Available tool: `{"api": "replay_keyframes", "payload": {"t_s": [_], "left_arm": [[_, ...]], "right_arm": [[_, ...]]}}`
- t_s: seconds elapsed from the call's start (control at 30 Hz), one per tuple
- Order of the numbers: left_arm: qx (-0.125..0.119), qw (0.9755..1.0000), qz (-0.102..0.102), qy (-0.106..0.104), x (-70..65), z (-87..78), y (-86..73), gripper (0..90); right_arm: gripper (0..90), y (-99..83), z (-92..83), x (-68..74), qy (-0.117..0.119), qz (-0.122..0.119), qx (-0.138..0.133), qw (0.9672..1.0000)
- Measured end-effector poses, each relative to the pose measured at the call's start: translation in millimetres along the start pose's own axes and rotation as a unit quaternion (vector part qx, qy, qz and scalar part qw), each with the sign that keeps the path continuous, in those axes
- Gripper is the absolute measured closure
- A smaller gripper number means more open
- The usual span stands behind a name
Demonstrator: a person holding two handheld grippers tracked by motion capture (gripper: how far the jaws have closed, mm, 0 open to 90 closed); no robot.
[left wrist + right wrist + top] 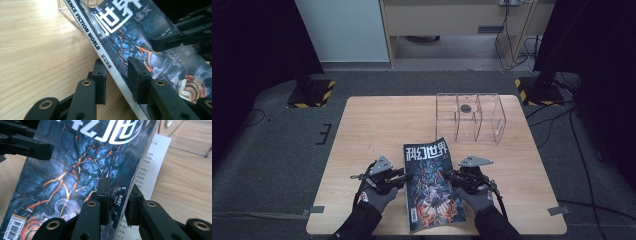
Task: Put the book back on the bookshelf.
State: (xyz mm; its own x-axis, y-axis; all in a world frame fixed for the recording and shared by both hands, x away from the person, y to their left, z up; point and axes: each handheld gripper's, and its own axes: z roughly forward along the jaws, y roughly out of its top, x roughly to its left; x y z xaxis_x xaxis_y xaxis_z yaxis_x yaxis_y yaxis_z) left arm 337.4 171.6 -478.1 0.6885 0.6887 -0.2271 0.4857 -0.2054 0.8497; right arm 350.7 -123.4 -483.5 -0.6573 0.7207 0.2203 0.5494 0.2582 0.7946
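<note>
The thin, bendy, dark blue paper magazine [432, 185] at the tabletop's near edge sits between both grippers' loosened jaws, so hold its side edges.

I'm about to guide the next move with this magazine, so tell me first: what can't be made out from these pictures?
- High view: whether the left tongs and right tongs press the magazine; too small.
- High view: the dark round thing in the clear rack; too small to identify.
- Left gripper view: the magazine's underside, hidden by its cover.
- Right gripper view: the inner page text; blurred.
</note>
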Motion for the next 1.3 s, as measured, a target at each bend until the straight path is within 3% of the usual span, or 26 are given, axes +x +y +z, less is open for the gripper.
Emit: {"api": "replay_keyframes", "payload": {"t_s": [0.37, 0.73, 1.0, 1.17, 1.3], "left_arm": [[-0.019, 0.9997, 0.016, -0.002, -9.5, -8.0, 10.6, 72.2], [-0.059, 0.9978, 0.028, -0.012, -17.3, -22.4, 24.8, 77.6], [-0.084, 0.9954, 0.039, -0.025, -24.0, -29.7, 33.1, 80.3], [-0.112, 0.9907, 0.070, -0.034, -30.6, -33.1, 39.6, 82.2], [-0.113, 0.9897, 0.079, -0.040, -33.1, -31.8, 37.7, 82.4]], "right_arm": [[74.1, -0.7, 2.1, -5.1, 0.012, 0.015, -0.001, 0.9998], [76.7, 8.0, -8.3, -4.1, 0.022, 0.009, -0.041, 0.9989], [79.0, 16.6, -20.0, -1.9, 0.016, -0.011, -0.072, 0.9972], [81.1, 23.0, -29.9, -2.8, 0.007, -0.017, -0.102, 0.9946], [81.3, 24.1, -33.1, -4.8, -0.001, -0.021, -0.107, 0.9940]]}}
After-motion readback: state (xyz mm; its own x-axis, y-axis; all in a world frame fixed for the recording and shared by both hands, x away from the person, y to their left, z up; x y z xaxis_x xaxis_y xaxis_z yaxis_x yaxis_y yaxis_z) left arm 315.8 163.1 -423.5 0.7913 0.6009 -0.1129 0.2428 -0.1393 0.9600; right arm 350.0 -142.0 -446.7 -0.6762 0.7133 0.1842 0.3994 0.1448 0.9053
